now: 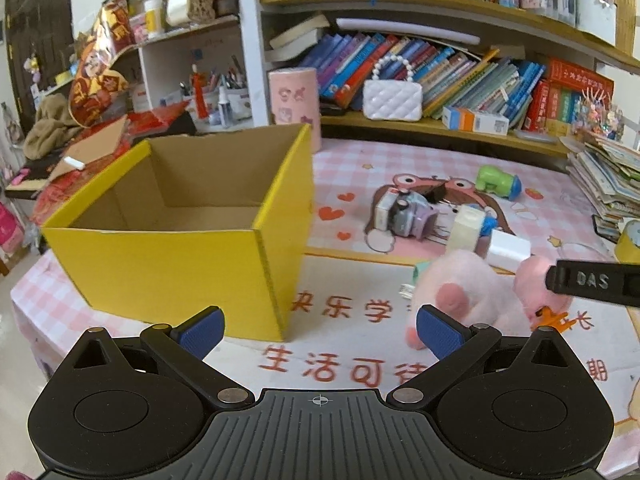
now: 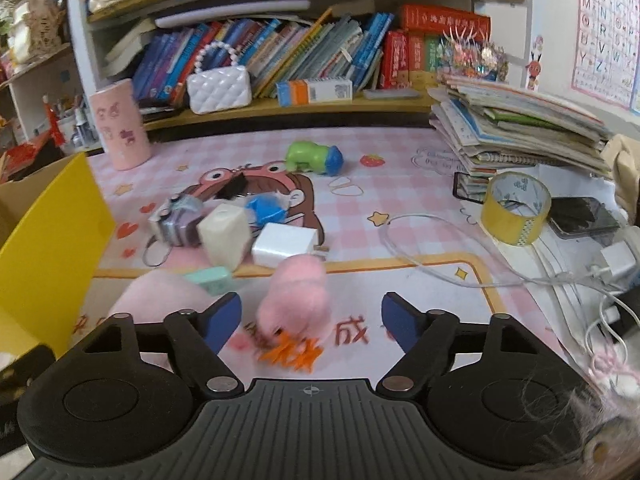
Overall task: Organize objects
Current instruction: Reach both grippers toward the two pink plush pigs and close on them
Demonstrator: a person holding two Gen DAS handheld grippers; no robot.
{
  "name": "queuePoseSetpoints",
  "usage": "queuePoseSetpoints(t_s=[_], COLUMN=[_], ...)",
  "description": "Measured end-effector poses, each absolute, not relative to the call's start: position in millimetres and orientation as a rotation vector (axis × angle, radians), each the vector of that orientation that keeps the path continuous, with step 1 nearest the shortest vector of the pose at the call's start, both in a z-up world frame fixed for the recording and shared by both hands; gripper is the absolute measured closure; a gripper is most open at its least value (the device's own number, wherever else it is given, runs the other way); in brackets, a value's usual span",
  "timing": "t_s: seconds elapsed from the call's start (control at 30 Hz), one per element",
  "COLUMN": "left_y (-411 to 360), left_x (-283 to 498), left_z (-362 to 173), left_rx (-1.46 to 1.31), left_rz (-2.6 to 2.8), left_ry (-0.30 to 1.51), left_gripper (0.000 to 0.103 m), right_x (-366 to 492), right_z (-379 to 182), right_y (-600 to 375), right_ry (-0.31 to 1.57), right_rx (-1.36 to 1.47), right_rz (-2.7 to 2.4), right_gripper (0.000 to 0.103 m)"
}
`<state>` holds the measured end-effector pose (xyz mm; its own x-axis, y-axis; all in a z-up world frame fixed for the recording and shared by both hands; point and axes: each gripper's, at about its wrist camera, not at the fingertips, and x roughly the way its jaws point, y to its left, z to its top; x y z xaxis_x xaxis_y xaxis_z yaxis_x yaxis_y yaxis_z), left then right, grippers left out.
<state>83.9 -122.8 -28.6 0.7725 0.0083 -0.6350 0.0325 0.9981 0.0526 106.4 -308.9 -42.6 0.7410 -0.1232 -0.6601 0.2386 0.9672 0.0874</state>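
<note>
The left gripper (image 1: 320,330) is being held spread wide, nothing between its pads, beside the yellow cardboard box (image 1: 180,240). The right gripper (image 2: 311,320) is likewise being held apart around the pink plush pig (image 2: 298,296), which is lying on the pink desk mat (image 2: 400,200).

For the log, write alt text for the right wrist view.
The open right gripper hovers over a pink plush toy on a pink checked mat. Beyond lie a white charger, small toys and a yellow tape roll; a yellow box stands left.
</note>
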Motion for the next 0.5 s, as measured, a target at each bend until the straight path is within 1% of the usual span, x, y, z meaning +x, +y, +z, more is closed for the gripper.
queuePoseSetpoints(t_s=[0.03,0.3,0.33,0.37,0.4,0.5], left_y=[-126.1,-147.4,-148.1,-148.7,-150.3,-152.7], left_x=[85.0,86.7,87.8,88.6,90.3,95.3], left_z=[-29.1,-29.0,-28.4,-28.0,-27.6,-27.3], left_rx=[0.060,0.061,0.053,0.042,0.033,0.003], left_rz=[-0.019,-0.072,-0.075,-0.079,-0.081,-0.089], left_ry=[0.693,0.694,0.695,0.696,0.697,0.700], left_gripper=[0.000,0.000,0.000,0.000,0.000,0.000], right_x=[110.6,151.3,154.5,156.7,158.3,155.8], right_z=[-44.5,-67.4,-70.1,-72.4,-74.6,-71.9], right_y=[-313.1,-327.6,-328.6,-329.5,-331.7,-337.3], right_ry=[0.719,0.852,0.865,0.875,0.882,0.863], right_rx=[0.180,0.209,0.210,0.216,0.235,0.266], right_rz=[-0.194,-0.076,-0.059,-0.039,-0.003,0.007], right_gripper=[0.034,0.034,0.039,0.052,0.059,0.059])
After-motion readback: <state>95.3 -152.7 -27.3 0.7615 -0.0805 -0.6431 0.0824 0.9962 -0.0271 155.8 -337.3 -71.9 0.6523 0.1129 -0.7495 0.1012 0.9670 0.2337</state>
